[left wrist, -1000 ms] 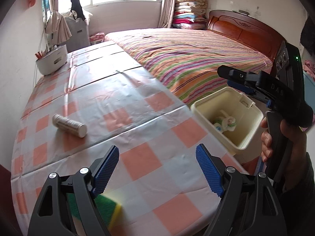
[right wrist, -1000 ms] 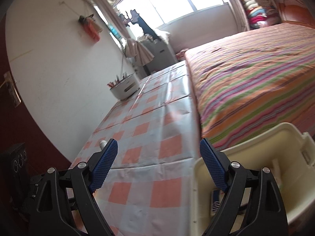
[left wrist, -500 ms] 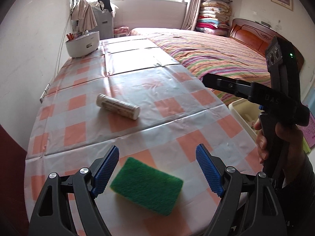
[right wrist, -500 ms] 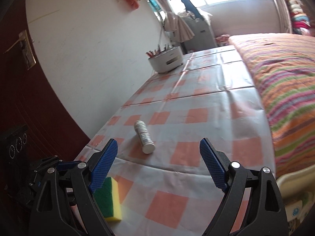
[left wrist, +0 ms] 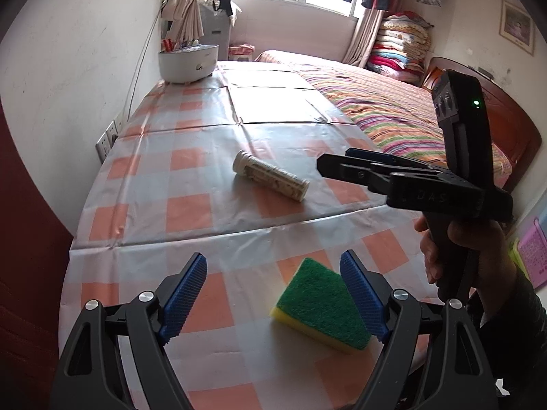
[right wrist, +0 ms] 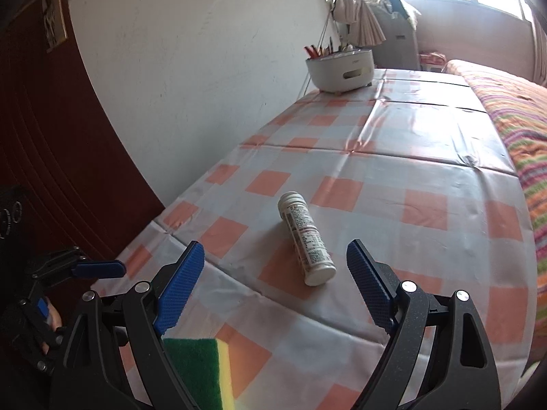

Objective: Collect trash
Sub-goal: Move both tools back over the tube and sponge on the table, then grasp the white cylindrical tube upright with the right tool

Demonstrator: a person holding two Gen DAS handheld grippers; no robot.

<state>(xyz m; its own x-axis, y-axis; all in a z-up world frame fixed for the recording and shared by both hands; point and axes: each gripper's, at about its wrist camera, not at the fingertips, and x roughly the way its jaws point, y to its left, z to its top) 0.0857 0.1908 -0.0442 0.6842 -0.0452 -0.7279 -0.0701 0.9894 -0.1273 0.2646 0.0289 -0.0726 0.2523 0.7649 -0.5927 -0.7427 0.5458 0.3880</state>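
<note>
We see the white tablet tube (right wrist: 306, 238) lying on its side on the checked tablecloth (right wrist: 424, 177), its long axis running from the ribbed cap away from us to the flat base nearest our right gripper (right wrist: 275, 282), whose jaws stand wide apart around nothing. The white caddy (right wrist: 340, 68) at the table's far end holds upright utensils. Our left gripper (left wrist: 273, 299) tilts downward, jaws apart, over the green-and-yellow sponge (left wrist: 323, 305).

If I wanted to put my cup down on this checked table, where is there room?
The widest bare stretch of the table lies between the white tub at the far end and the lying bottle. The strip along the wall, left of the bottle, is bare too. The near end is crowded: sponge and both grippers, left and right.
</note>
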